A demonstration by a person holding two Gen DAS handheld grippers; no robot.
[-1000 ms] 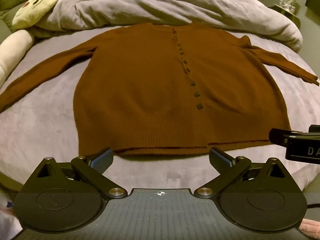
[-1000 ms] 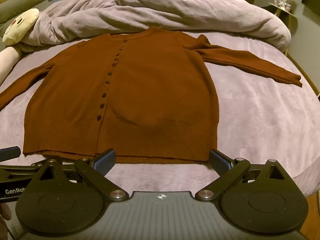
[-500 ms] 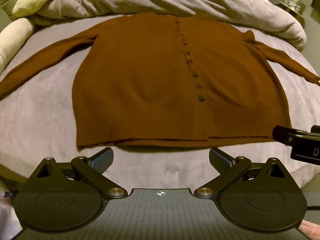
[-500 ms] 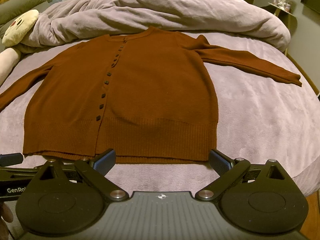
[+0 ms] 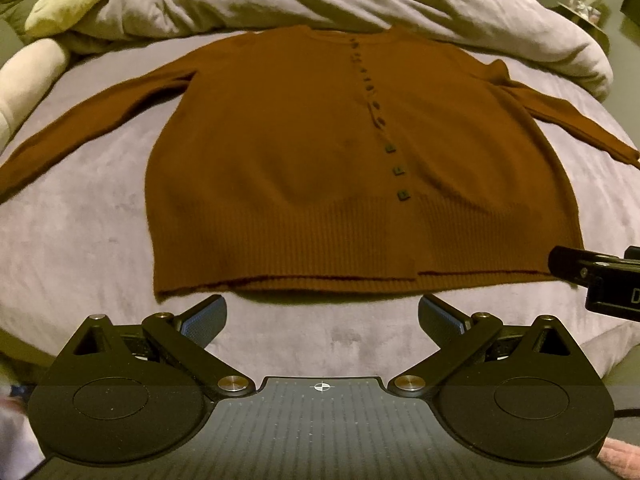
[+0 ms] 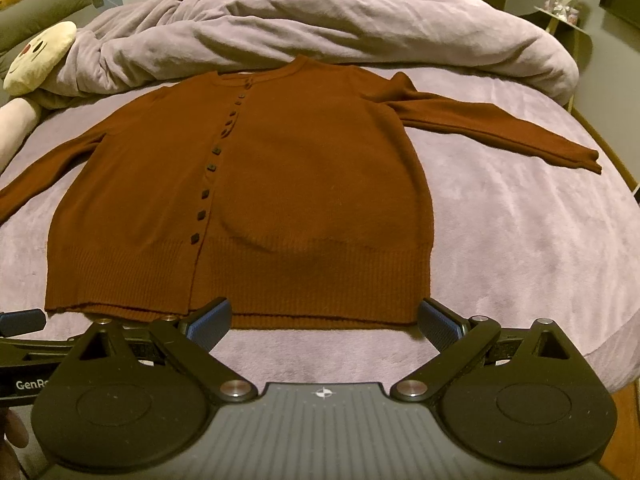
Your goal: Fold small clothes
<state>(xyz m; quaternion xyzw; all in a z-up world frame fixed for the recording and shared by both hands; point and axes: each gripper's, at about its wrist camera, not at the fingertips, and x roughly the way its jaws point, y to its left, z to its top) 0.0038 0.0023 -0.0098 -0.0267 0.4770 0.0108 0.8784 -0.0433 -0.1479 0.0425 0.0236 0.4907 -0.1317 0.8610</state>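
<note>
The left gripper (image 5: 322, 316) has crept closer w/ jaws wide apart, empty, the rust-brown knit buttoned cardigan (image 5: 320, 160) flat on the mauve plush bedspread (image 5: 72, 240) just ahead. The right gripper (image 6: 324, 318), also spread & empty, now sits right at the hem. Prob. a hem grab next; no fold started yet.

The left gripper (image 5: 322, 316) is matte black: two round, disc-topped housings flank a grey ribbed plate with a small white crosshair mark at bottom centre. Silver rivets pin angled black links that carry fingers (image 5: 204, 320) faced with blue textured pads. The right gripper (image 6: 324, 318) has the same build. At lower left of its view, white "GenRo" lettering marks a black bar.
</note>
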